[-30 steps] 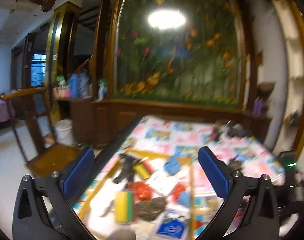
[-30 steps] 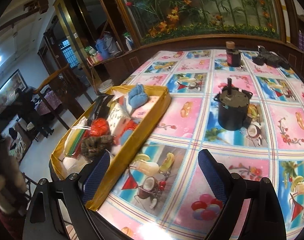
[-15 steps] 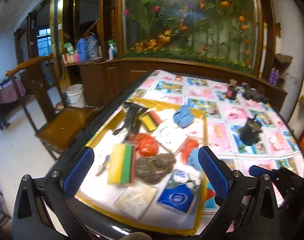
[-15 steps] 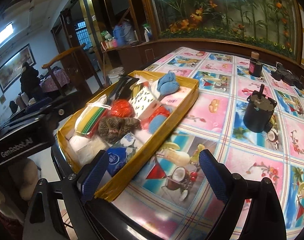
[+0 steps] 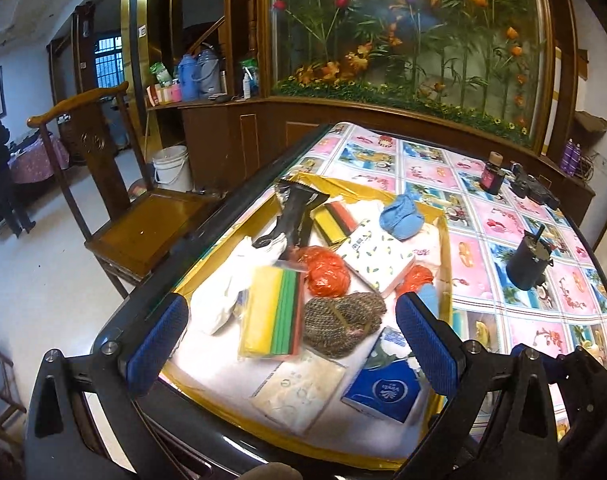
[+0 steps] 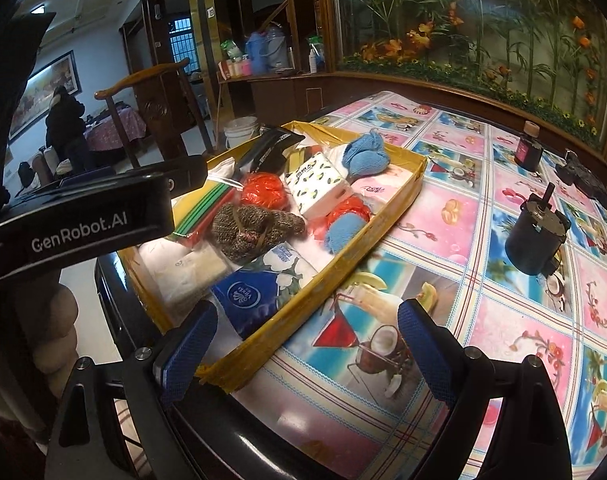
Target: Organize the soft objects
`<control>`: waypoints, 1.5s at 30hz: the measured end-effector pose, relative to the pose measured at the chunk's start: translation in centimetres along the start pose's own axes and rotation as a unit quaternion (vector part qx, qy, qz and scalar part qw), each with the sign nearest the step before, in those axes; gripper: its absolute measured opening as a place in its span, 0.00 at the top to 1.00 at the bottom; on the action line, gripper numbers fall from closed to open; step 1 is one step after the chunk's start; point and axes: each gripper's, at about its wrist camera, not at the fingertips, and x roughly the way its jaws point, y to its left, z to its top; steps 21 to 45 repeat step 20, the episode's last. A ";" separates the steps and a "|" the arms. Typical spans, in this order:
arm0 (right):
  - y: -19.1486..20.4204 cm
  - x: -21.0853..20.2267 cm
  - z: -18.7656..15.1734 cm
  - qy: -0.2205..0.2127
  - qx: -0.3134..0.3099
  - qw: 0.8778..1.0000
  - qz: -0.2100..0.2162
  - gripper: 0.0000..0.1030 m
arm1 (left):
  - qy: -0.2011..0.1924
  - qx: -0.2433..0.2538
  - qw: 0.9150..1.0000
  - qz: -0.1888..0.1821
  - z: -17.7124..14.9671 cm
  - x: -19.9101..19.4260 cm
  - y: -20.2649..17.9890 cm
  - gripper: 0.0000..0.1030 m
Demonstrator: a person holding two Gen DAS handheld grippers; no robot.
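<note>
A shallow yellow tray (image 5: 446, 248) (image 6: 399, 196) at the table's near left corner holds soft goods: a brown knitted piece (image 5: 341, 322) (image 6: 251, 226), a pack of coloured cloths (image 5: 273, 316), red bags (image 5: 327, 272) (image 6: 263, 190), a blue knitted bundle (image 5: 401, 220) (image 6: 365, 156), a patterned tissue pack (image 5: 377, 256) (image 6: 319, 184), a blue tissue pack (image 5: 387, 384) (image 6: 259, 288), and a white pack (image 5: 299, 392). My left gripper (image 5: 291, 342) is open, empty, above the tray's near end. My right gripper (image 6: 303, 356) is open, empty, over the tray's near right corner.
A black motor (image 5: 527, 258) (image 6: 537, 236) stands on the picture-patterned tablecloth (image 6: 503, 320) right of the tray. A small dark bottle (image 6: 528, 148) and black gear (image 6: 583, 178) sit further back. A wooden chair (image 5: 135, 216) stands left of the table.
Both grippers have come down and forward toward the tray, which now looks nearer and larger. The left gripper's body now shows at the left of the right wrist view. Both stay open.
</note>
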 end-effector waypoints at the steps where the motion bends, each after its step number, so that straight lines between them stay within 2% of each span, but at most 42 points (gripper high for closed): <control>1: -0.1 0.2 0.0 0.001 0.001 1.000 0.000 0.10 | 0.002 -0.001 1.000 -0.001 0.0 0.1 0.1 0.00; 20: 0.0 0.8 0.1 0.009 0.004 1.000 0.004 0.09 | 0.030 -0.007 1.000 0.004 -0.4 1.2 0.8 0.00; 45: 0.0 0.8 0.1 0.009 0.004 1.000 0.004 0.09 | 0.030 -0.007 1.000 0.004 -0.4 1.2 0.8 0.00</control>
